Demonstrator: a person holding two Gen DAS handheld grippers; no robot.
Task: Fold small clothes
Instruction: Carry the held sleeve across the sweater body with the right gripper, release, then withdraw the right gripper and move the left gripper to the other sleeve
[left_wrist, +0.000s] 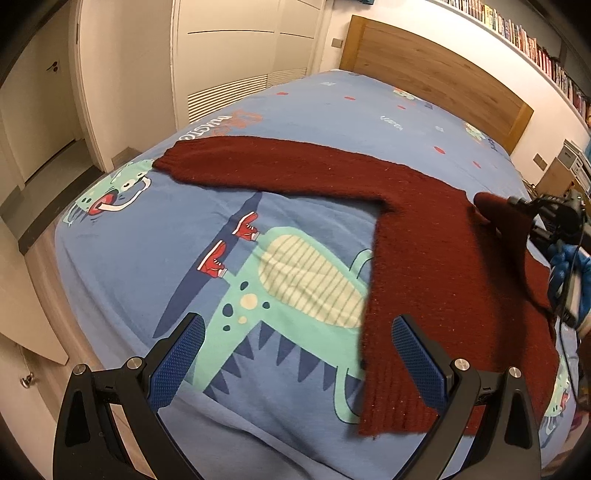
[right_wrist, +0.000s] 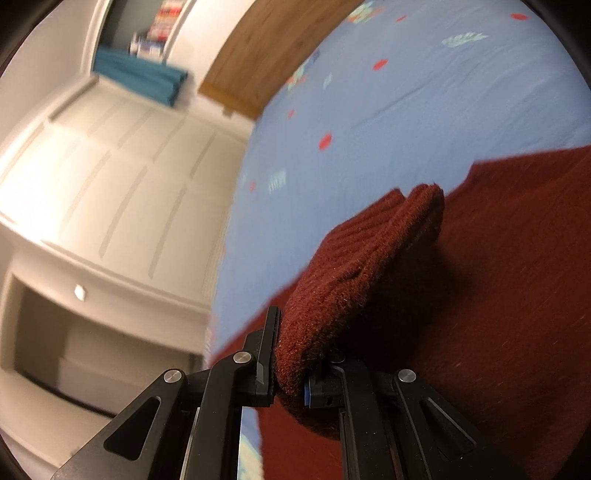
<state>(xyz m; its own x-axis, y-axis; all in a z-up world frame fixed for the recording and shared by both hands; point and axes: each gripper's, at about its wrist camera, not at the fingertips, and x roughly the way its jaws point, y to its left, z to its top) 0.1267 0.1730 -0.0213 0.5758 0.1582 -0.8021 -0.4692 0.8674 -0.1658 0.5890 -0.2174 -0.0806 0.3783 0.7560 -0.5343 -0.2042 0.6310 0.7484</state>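
Note:
A dark red knitted sweater (left_wrist: 443, 266) lies flat on the blue dinosaur-print bed sheet (left_wrist: 184, 240). One sleeve (left_wrist: 258, 162) stretches out to the far left. My left gripper (left_wrist: 297, 321) hovers open above the sheet; its right finger is over the sweater's left edge near the ribbed hem. Nothing is between its pads. At the right edge, my right gripper (left_wrist: 517, 203) is shut on the other sleeve's cuff (left_wrist: 495, 210), lifted over the sweater's body. In the right wrist view the right gripper (right_wrist: 299, 343) pinches that ribbed sleeve (right_wrist: 369, 251) above the sweater body (right_wrist: 517, 277).
A wooden headboard (left_wrist: 424, 66) stands at the bed's far end, under a shelf of books (left_wrist: 535, 44). White wardrobe doors (left_wrist: 229, 55) line the far left. A blue-gloved hand (left_wrist: 565, 266) holds the right gripper. White cabinets (right_wrist: 110, 166) stand beside the bed.

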